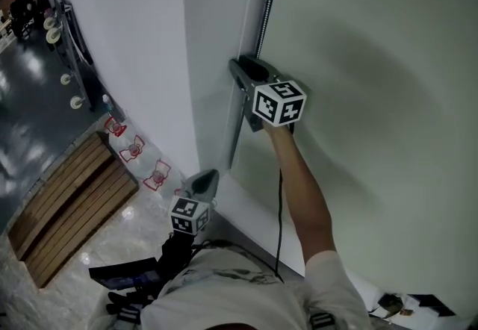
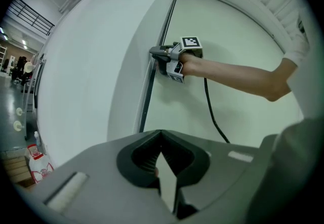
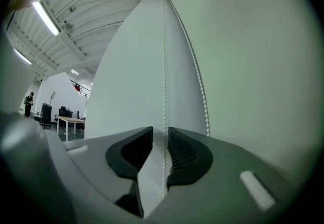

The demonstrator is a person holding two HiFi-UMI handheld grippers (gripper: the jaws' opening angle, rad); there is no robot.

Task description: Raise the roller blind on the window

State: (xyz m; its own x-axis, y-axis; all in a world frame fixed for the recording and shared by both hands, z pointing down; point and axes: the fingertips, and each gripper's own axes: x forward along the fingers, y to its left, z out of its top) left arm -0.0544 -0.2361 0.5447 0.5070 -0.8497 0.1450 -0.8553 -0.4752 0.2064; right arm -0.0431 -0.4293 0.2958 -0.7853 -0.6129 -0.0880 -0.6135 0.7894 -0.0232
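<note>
Right gripper (image 3: pixel 160 136): reaching up at the blind's left edge, jaws standing apart, not pinching.
Bead chain (image 3: pixel 164 91): one strand running down between those spread jaws, the other hanging free just beside them.
Left gripper (image 2: pixel 161 137): hanging lower, near the person's body, jaws pressing together at the tips, holding nothing.
Roller blind (image 1: pixel 373 60): covering the window, just right of the chain.

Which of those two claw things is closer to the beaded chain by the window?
Right. The right gripper is up at the bead chain, one strand between its parted jaws. The left gripper hangs lower, with no chain between its jaws.
</note>
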